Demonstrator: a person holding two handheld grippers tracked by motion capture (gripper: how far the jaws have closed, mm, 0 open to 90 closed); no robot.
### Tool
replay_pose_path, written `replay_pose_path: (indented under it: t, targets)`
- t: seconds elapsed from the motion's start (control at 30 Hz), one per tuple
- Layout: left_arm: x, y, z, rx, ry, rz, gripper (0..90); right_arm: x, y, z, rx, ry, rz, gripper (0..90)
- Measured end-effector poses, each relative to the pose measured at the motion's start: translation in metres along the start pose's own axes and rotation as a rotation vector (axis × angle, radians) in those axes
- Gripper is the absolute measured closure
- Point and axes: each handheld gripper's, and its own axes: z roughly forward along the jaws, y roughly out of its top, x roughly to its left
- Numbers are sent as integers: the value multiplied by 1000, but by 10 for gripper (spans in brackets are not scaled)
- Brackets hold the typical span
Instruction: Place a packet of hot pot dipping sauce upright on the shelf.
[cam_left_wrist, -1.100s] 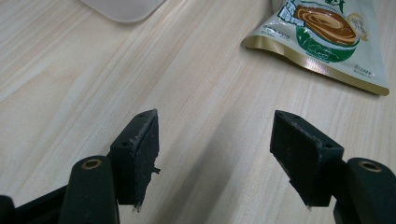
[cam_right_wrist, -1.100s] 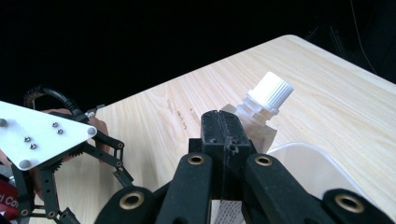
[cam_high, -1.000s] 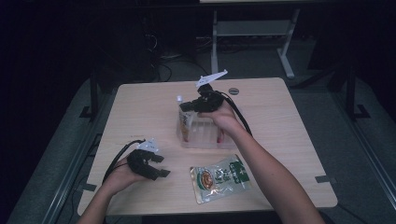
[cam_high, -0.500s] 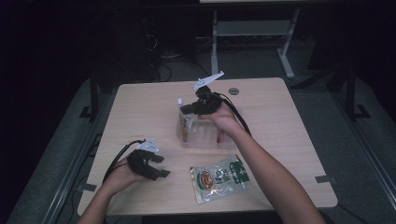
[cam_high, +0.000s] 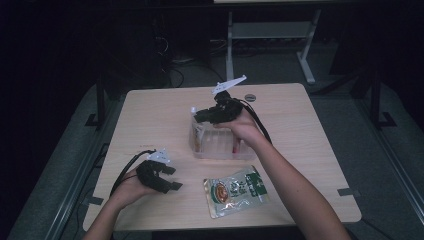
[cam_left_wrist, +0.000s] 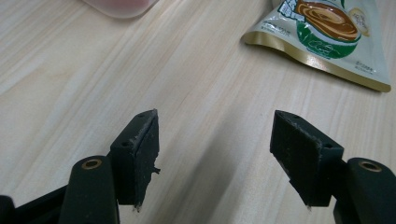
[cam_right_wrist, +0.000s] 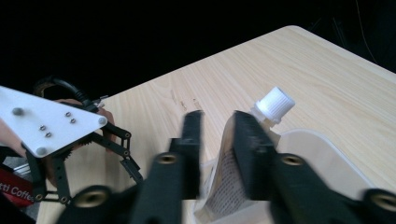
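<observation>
- Left gripper (cam_high: 165, 180): resting low on the desk (cam_high: 150, 115), well to the left of the clear bin (cam_high: 220, 150) and short of it; jaws apart with bare wood between them, gripping nothing. Probably parked there to stay out of the other hand's way.
- Flat food packet (cam_high: 236, 189): lying label up just in front of the bin, near the desk's front edge; in the left gripper view its gold-edged corner (cam_left_wrist: 327, 42) sits beyond the jaws, apart from them. Likely next in line for packing, with open wood between it and the left gripper for a straight reach.
- Clear bin: standing at mid-desk, already holding several upright packets; red ones visible through the front wall.
- Spouted pouch (cam_right_wrist: 243, 154): standing upright at the bin's left end, white cap (cam_right_wrist: 276, 103) poking above the rim. Seemingly set on end so that it takes little room.
- Right gripper (cam_high: 212, 114): hovering over the bin's left end, jaws having just been opening; in the right gripper view the pouch rises past the right-hand jaw, the gap itself blurred and apparently free, pads not pressing. Looks like a release.
- Behind and to either side of the bin: wide bare desk, so plenty of room for lifting away; a small dark disc (cam_high: 250, 97) near the far edge.
</observation>
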Motion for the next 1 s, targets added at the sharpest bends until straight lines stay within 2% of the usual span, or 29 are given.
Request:
replay_pose_path:
  t: [0.03, 0.07, 0.17, 0.3, 0.43, 0.67, 1.0]
  targets:
    - [0, 0, 0, -1, 1, 0, 328, 1, 0, -2, 0, -18, -9, 593]
    - [0, 0, 0, -1, 2, -2, 328, 3, -1, -5, -1, -43, -17, 565]
    - [0, 0, 1, -4, 4, -2, 328, 5, -2, -13, 11, -30, -5, 466]
    - [0, 0, 0, -2, 6, -5, 328, 10, -5, -24, 22, -54, -32, 382]
    - [0, 1, 1, 0, 9, -1, 328, 16, -10, -36, 14, -69, -46, 344]
    - [-1, 1, 1, 5, 9, -6, 327, 26, -25, -55, -14, -87, -76, 335]
    - [-1, 1, 1, 9, 8, -8, 328, 48, -59, -76, -52, -68, -86, 322]
